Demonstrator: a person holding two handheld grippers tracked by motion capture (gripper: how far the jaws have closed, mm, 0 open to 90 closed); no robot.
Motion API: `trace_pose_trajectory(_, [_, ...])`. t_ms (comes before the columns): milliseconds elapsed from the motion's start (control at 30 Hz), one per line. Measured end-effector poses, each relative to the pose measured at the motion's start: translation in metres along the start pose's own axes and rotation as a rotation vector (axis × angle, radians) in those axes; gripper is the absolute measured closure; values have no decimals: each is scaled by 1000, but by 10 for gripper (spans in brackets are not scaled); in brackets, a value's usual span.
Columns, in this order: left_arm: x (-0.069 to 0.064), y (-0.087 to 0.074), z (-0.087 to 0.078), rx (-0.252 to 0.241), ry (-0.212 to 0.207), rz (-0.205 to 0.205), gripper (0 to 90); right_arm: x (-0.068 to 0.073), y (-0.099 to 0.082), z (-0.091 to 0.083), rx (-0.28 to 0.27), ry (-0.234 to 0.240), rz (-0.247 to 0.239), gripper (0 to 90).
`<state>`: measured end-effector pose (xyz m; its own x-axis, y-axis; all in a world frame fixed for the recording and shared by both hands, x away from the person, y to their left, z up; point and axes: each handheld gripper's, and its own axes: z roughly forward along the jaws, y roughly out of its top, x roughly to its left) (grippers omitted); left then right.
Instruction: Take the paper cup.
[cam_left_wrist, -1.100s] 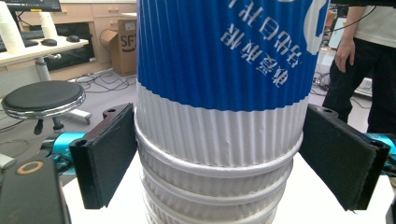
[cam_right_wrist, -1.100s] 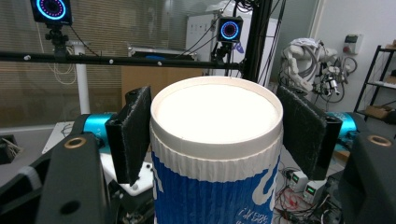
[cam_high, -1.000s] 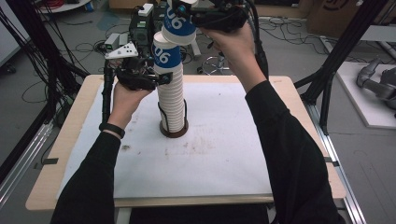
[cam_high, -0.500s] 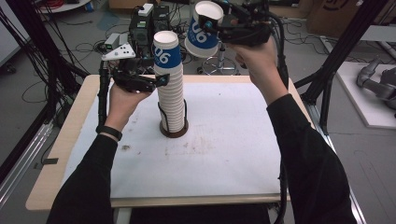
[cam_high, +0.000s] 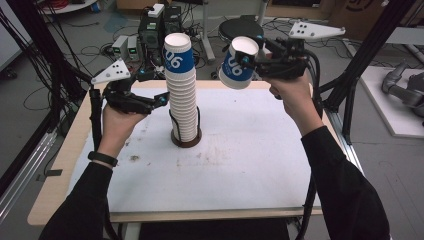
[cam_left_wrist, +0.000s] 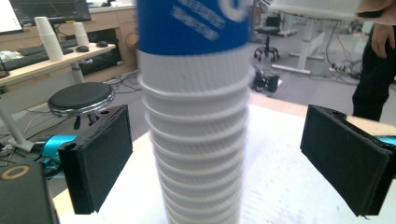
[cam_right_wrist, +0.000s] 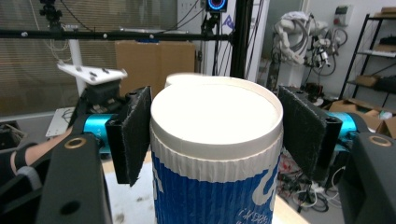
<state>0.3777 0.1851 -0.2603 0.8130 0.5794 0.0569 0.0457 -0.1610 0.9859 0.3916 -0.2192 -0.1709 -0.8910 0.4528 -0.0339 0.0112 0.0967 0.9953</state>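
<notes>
- High view: a person's two sleeved arms reach over a table (cam_high: 250, 200) topped with a white sheet, one hand-held gripper in each hand.
- At the left, the left gripper (cam_high: 162, 100) is level, just beside the stack of paper cups (cam_high: 182, 105). Its jaws have just been opening. In the left gripper view the stack (cam_left_wrist: 196, 140) stands between the two black pads with a clear gap on each side, so nothing is gripped.
- At the middle, the stack is tall, white and ribbed; its top cup has a blue band. It stands upright in a dark ring-shaped holder (cam_high: 186, 142) on the table.
- At the right, the right gripper (cam_high: 246, 61) is lifted above the table's far edge, apart from the stack. Its jaws are clamped on a single blue-and-white cup (cam_high: 237, 66), which is tilted with its open mouth up. In the right gripper view both pads press against the cup (cam_right_wrist: 217, 154) just under its rim.
</notes>
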Motion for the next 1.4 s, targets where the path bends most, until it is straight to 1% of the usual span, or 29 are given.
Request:
trace_pose_trajectory(33, [-2, -1, -1, 0, 0, 2, 91, 0, 0, 0, 0, 0, 0, 307])
trace_pose_trajectory(67, [-6, -3, -3, -3, -6, 6, 91, 0, -3, -1, 3, 2, 2, 307])
trace_pose_trajectory(100, [-9, -4, -4, -4, -7, 11, 91, 0, -11, -3, 7, 16, 16, 307])
trace_pose_trajectory(167, [-14, -7, -4, -1, -13, 13, 91, 1, -21, -5, 18, 19, 21, 307])
trace_pose_trajectory(200, [-16, -8, -4, 6, -24, 11, 91, 1, -26, -6, 19, 18, 30, 307])
trace_pose_trajectory(267, [-21, -12, -4, -12, -40, 12, 91, 3, -36, -8, 33, 21, 32, 308])
trace_pose_trajectory(400, [-33, -19, -2, -20, -73, 18, 91, 7, -51, -14, 40, 21, 35, 307])
trace_pose_trajectory(467, [-38, -22, 0, -27, -90, 10, 91, 9, -60, -17, 37, 26, 49, 307])
trace_pose_trajectory(533, [-42, -26, 2, -27, -110, 6, 91, 11, -69, -19, 47, 26, 56, 307])
trace_pose_trajectory(600, [-46, -31, 6, -29, -128, -9, 92, 14, -80, -23, 43, 33, 70, 307])
trace_pose_trajectory(667, [-50, -37, 10, -23, -139, -10, 92, 15, -83, -24, 44, 30, 74, 307])
trace_pose_trajectory(700, [-52, -40, 12, -22, -148, -11, 92, 15, -87, -25, 41, 45, 90, 307])
trace_pose_trajectory(733, [-54, -43, 14, -26, -154, -15, 91, 16, -91, -27, 38, 62, 97, 307])
trace_pose_trajectory(800, [-57, -49, 18, -23, -163, -16, 92, 18, -96, -30, 42, 56, 89, 307])
trace_pose_trajectory(833, [-59, -52, 20, -19, -167, -19, 92, 19, -100, -32, 38, 67, 97, 307])
trace_pose_trajectory(933, [-62, -59, 25, -19, -187, -24, 93, 21, -110, -36, 50, 62, 103, 307])
trace_pose_trajectory(1000, [-65, -63, 27, -8, -200, -26, 94, 22, -118, -38, 60, 58, 111, 307])
trace_pose_trajectory(1067, [-67, -68, 28, 3, -202, -25, 97, 24, -124, -39, 62, 61, 119, 307])
trace_pose_trajectory(1133, [-69, -72, 29, -1, -207, -31, 97, 26, -134, -40, 69, 59, 127, 307])
trace_pose_trajectory(1200, [-71, -77, 30, 7, -205, -32, 97, 29, -141, -40, 67, 60, 129, 307])
trace_pose_trajectory(1267, [-72, -81, 31, 12, -213, -36, 97, 30, -146, -39, 76, 62, 133, 307])
trace_pose_trajectory(1300, [-73, -83, 32, 18, -209, -41, 98, 32, -148, -39, 77, 63, 139, 307])
trace_pose_trajectory(1333, [-74, -85, 33, 21, -214, -39, 98, 32, -151, -39, 72, 62, 138, 307])
trace_pose_trajectory(1400, [-75, -87, 35, 20, -225, -38, 98, 33, -153, -38, 86, 60, 130, 307])
